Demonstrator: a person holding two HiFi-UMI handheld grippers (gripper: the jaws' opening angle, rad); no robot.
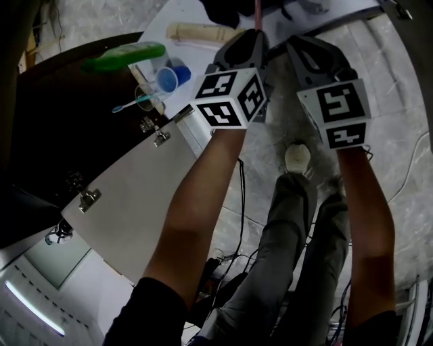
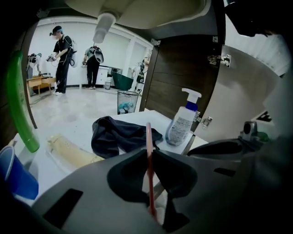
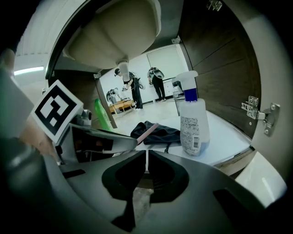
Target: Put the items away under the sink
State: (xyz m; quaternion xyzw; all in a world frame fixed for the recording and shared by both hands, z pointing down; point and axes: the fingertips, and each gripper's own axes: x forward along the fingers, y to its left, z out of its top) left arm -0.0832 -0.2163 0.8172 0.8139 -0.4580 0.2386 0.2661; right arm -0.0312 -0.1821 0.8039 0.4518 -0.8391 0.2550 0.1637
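My left gripper (image 2: pixel 149 154) is shut on a thin pink stick (image 2: pixel 149 137), which stands up between its jaws. In the head view the left gripper (image 1: pixel 252 40) and the right gripper (image 1: pixel 308 51) sit side by side at the open cabinet under the sink, the stick (image 1: pixel 258 9) pointing inward. My right gripper (image 3: pixel 146 157) is shut with nothing in it. On the white cabinet floor (image 2: pixel 137 116) lie a dark cloth (image 2: pixel 121 135), a pump bottle (image 2: pixel 183 121), a green bottle (image 2: pixel 20 109), a blue cup (image 2: pixel 13 171) and a beige roll (image 2: pixel 68 151).
The sink bowl and its drain pipe (image 2: pixel 104 27) hang low over the shelf. An open white cabinet door (image 1: pixel 135 196) with hinges stands at the left. A toothbrush (image 1: pixel 132 103) rests in a clear cup. People stand in the room beyond. Cables lie on the floor by the person's legs.
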